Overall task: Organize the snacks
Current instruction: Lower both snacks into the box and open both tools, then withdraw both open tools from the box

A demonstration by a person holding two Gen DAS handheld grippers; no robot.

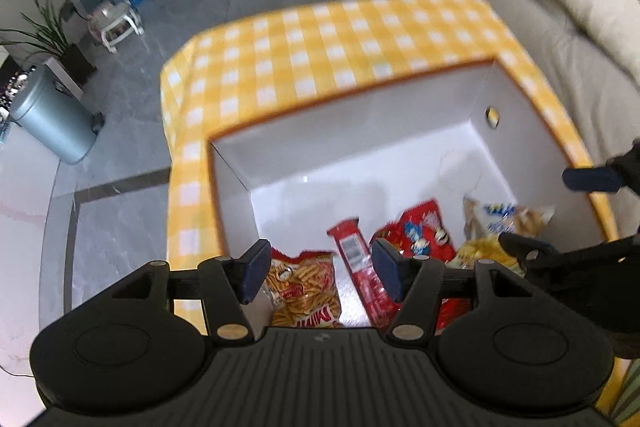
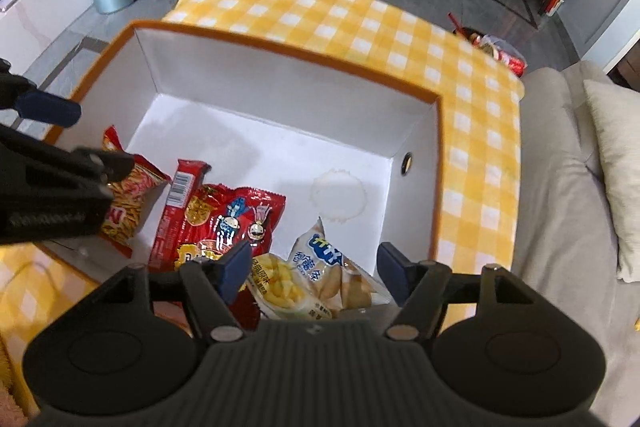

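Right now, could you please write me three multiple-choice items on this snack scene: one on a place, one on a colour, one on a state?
1. Where do the snack packets lie?
A. inside the white box
B. on the sofa
C. on the floor

2. What colour is the checked tablecloth?
A. blue and white
B. yellow and white
C. green and black

3. How is the right claw?
A. shut on a packet
B. open, holding nothing
C. out of view

Answers:
1 A, the red packet and others rest on the white box floor.
2 B, the tablecloth shows yellow and white squares.
3 B, the right claw has its pads apart above the packets.
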